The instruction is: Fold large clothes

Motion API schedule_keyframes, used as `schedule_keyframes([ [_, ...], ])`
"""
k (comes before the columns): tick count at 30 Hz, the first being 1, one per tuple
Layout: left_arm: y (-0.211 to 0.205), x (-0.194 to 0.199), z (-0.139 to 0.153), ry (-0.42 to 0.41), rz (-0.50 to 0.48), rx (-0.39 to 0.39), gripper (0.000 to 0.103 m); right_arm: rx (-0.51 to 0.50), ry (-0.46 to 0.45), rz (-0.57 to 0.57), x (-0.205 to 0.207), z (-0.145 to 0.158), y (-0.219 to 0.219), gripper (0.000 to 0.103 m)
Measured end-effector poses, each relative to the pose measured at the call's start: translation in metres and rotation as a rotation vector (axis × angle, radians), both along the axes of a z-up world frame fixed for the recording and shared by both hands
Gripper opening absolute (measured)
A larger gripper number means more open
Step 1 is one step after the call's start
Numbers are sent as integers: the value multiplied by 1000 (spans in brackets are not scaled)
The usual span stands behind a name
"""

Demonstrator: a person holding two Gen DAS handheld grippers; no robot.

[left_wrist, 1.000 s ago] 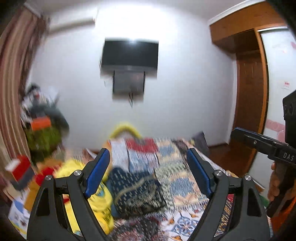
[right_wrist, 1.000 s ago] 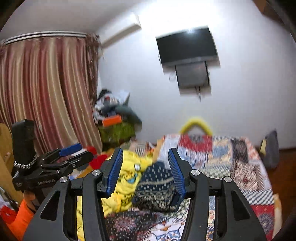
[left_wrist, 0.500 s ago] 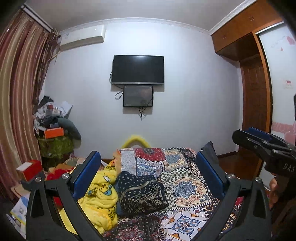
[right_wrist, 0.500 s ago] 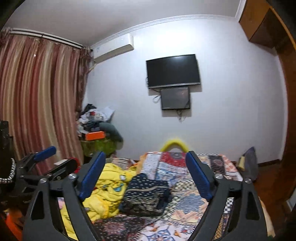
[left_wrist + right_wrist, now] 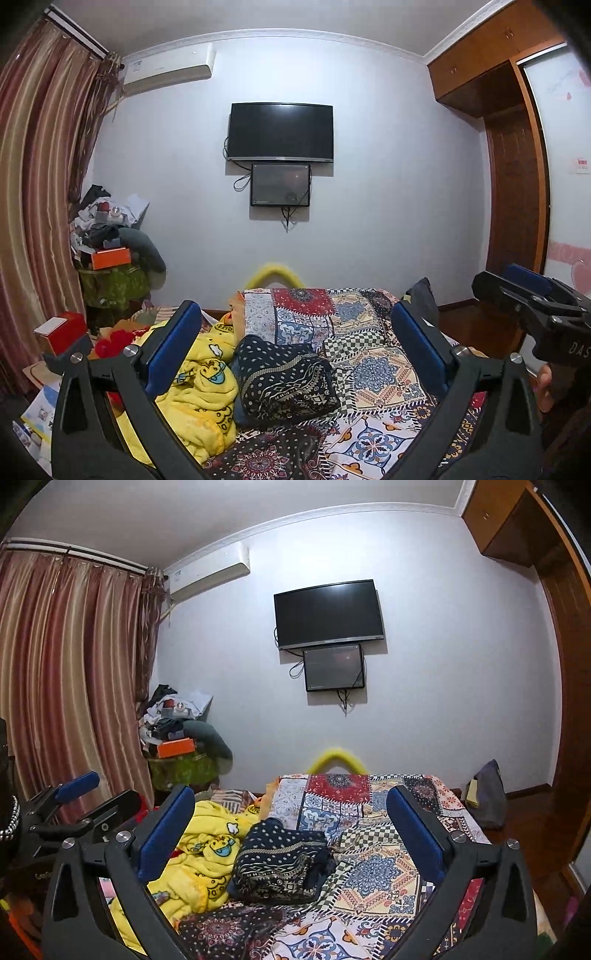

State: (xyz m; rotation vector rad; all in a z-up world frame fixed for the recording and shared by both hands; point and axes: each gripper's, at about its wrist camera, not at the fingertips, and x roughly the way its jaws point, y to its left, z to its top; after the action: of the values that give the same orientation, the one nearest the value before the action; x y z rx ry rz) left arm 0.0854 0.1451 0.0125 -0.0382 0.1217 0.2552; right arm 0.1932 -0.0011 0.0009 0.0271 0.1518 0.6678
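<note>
Leftmost, striped brown curtains [image 5: 40, 192] hang beside a corner pile of clutter topped by an orange box [image 5: 110, 258]. Next comes the left gripper [image 5: 295, 350], raised above the bed with its blue-padded fingers [image 5: 173, 350] spread wide and holding nothing. Below it a rumpled yellow cartoon blanket [image 5: 203, 391] lies along the left side of the bed, touching a folded navy patterned garment [image 5: 284, 380] that rests near the middle of the patchwork bedspread [image 5: 373, 369]. On the far wall a dark television [image 5: 280, 131] hangs above a smaller screen [image 5: 280, 184], with an air conditioner [image 5: 170, 70] up to their left. Further right, the right gripper [image 5: 295, 830] hovers over the same bedspread [image 5: 376, 867], its fingers [image 5: 413, 834] likewise wide apart and empty, with the navy garment [image 5: 280, 864] lying below between them. At the far right stands a wooden wardrobe [image 5: 513, 177].
</note>
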Motion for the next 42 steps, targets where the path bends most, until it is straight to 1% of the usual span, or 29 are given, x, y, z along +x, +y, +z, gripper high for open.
schedule_keyframes([
  [7,4,6,-5,16,1,-17,103,-16,-6,-5,-1,1,1,103],
  [12,7,11,-10,35,14,-21,103,-19,12,-4,0,0,2,103],
  [19,9,14,-13,47,18,-32,103,-26,10,-10,-2,3,0,103],
  [42,-1,9,-7,33,1,-20,103,-5,3,-12,-10,11,-9,103],
])
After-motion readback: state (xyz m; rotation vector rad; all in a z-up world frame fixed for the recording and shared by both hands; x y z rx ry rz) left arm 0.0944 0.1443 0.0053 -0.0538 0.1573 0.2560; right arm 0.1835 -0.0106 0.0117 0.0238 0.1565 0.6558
